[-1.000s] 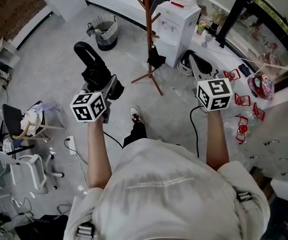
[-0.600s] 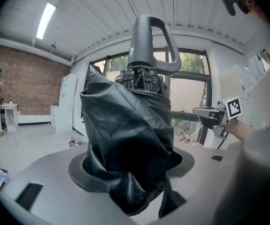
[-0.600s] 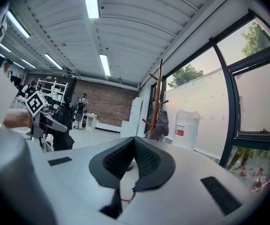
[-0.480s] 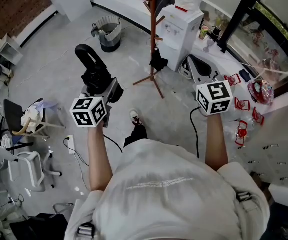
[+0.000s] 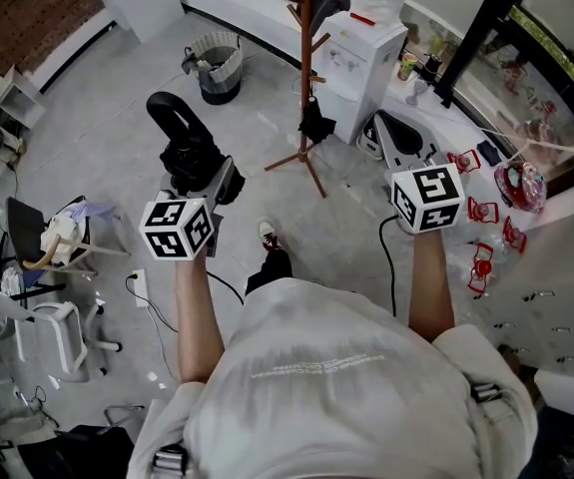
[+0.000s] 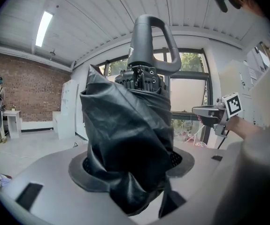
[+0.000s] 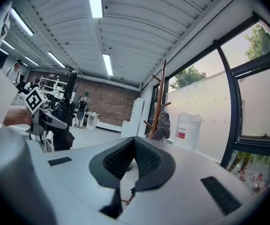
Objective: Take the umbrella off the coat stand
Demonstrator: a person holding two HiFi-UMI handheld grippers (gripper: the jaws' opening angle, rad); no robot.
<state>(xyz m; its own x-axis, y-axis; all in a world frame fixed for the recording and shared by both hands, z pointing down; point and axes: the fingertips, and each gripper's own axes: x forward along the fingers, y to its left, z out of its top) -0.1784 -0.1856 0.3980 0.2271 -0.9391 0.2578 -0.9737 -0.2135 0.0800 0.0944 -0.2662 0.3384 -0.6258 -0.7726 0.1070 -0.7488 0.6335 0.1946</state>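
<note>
Black umbrella [image 6: 125, 135] clamped in left claw [image 6: 132, 170] (handle up) | right claw [image 7: 134, 146] pinched together, empty

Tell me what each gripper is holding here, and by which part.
The left gripper holds the folded black umbrella upright, handle up, jaws clamped on its bunched canopy fabric. The right gripper holds nothing; its jaws are together.

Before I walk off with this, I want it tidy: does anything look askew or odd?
The umbrella in the left gripper stands handle up, its black canopy loose and bunched around the jaws instead of wrapped tight.
</note>
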